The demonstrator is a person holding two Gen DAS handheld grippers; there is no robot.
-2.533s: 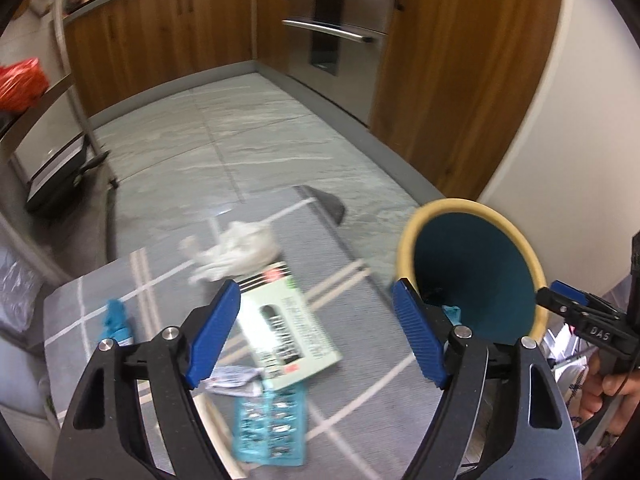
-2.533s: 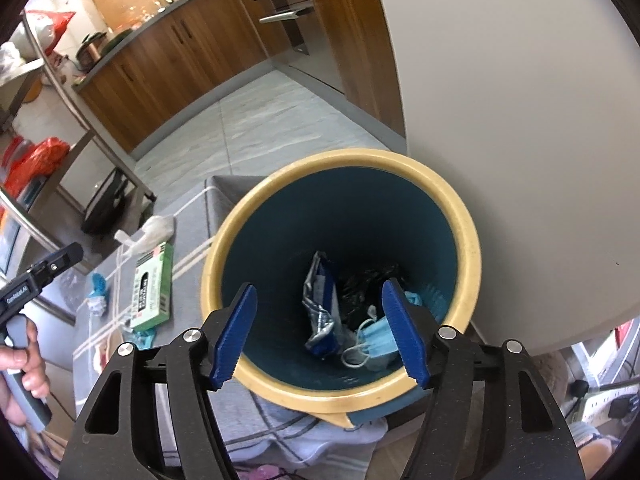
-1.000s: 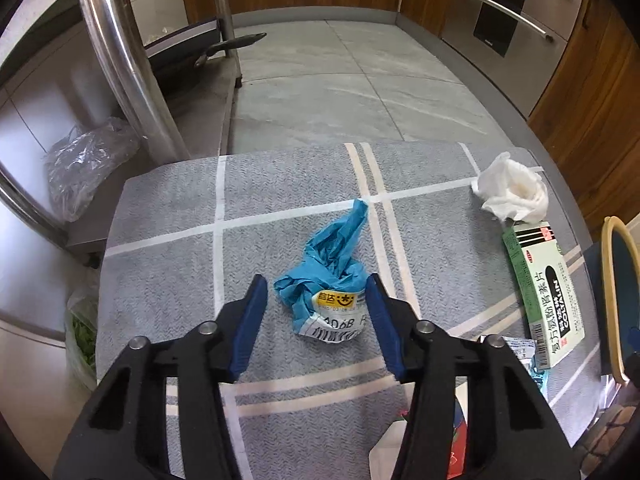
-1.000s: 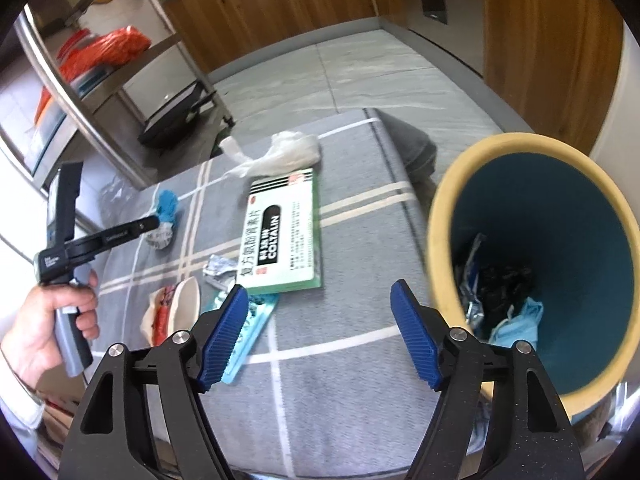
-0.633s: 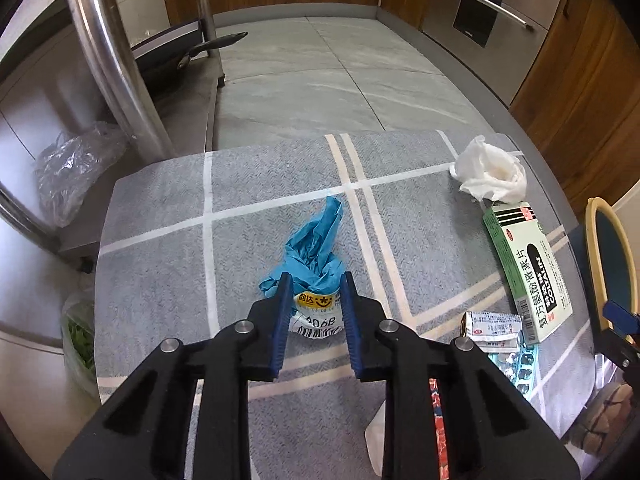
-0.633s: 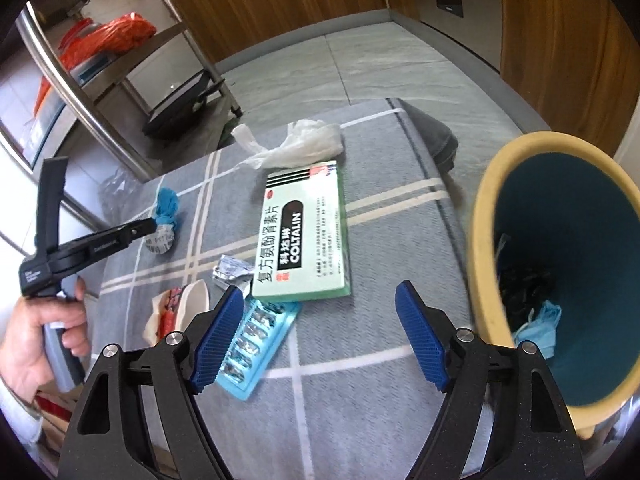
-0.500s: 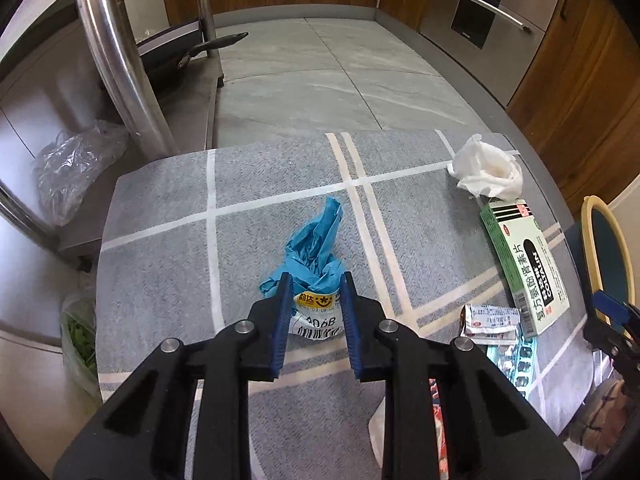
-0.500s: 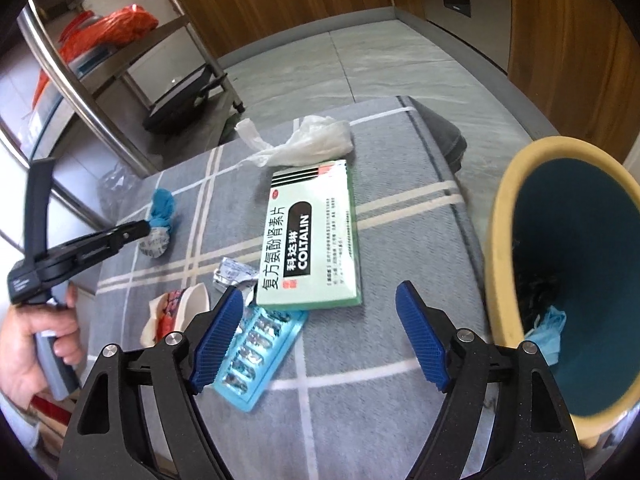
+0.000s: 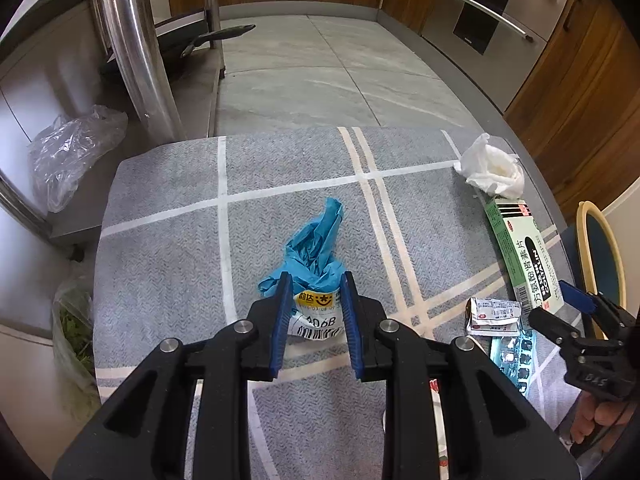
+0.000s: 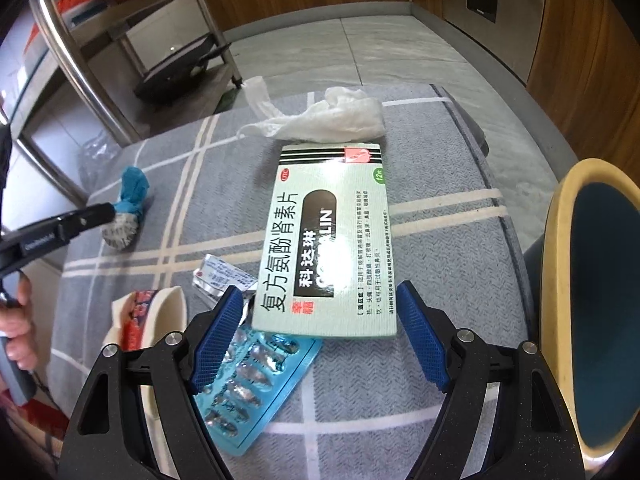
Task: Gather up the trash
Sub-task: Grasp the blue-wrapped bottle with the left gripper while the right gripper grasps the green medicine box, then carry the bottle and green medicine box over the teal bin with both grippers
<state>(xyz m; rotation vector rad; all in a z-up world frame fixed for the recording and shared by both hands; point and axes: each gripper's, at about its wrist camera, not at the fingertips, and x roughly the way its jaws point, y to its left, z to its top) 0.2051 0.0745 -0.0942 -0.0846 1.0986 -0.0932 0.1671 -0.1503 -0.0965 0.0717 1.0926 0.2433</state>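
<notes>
From my seat, the left gripper (image 9: 315, 304) has its blue pads clamped on the crumpled blue wrapper (image 9: 314, 254), pinching it at the white labelled end (the yellow sticker and barcode sit right between the pads) while the twisted blue tail points away across the grey checked cloth (image 9: 168, 216). In the right wrist view I see the same bundle (image 10: 130, 204) near the cloth's far left edge, with the left tool's black finger laid against it. My right gripper (image 10: 320, 336) is spread wide with nothing between its pads, hovering low over the near end of the green medicine box (image 10: 328, 240), whose short edge falls inside the gap. The box lies flat and overlaps the top corner of a blue blister pack (image 10: 248, 384), which sits under my left pad. A small folded foil sachet (image 10: 222, 276) lies just beside the box's left edge, and a red and white paper cup (image 10: 152, 316) lies on its side near it. A crumpled white tissue (image 10: 320, 120) touches the far end of the box. The bin (image 10: 560, 264), yellow-rimmed and teal inside, stands off the cloth's right edge; its contents are out of my view here.
</notes>
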